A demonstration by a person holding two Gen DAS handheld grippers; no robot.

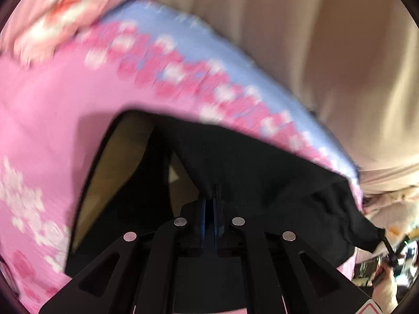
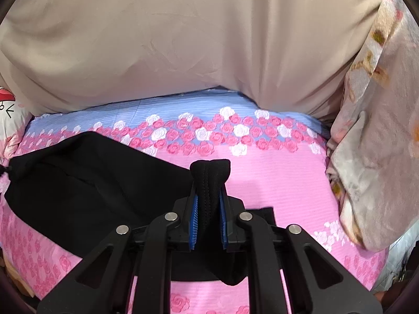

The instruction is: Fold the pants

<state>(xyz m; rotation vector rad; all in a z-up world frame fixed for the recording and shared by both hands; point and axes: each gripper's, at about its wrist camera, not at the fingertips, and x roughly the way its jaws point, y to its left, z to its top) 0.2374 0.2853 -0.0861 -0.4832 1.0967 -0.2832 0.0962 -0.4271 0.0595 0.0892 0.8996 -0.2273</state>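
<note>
Left wrist view: left gripper (image 1: pixel 212 191) clamped tight on a thin fold of the black pants (image 1: pixel 262 172), pads nearly touching, cloth lifted off the pink flowered bedsheet (image 1: pixel 52 120) and hanging like a tent. Probably in the middle of a fold, 1 edge being carried over the rest. Strong motion blur here, so flowers and the blue band of the sheet only smeared. Underside of the raised cloth dark, with a tan patch behind it, not possible to say what. At the far right edge, a drawstring (image 1: pixel 387 246) and some clutter, too small and cut off to name.

Right wrist view: right gripper (image 2: pixel 208 201) closed narrow on a thick ribbed band of the pants (image 2: pixel 91 183), likely waistband or cuff, bulging up between the blue pads (image 2: pixel 193 225). Rest of the garment lying flat to the left on the bedsheet (image 2: pixel 275 172), partly doubled already, it seems. Beige pillow (image 2: pixel 183 39) behind, a pale flowered blanket (image 2: pixel 366 144) at the right, well apart from the pants.

Next move, as a judgement: bring both held edges down together, aligned over the flat part, then release and smooth. Lower part of the pants hidden under both tools; full outline and number of layers not readable.
</note>
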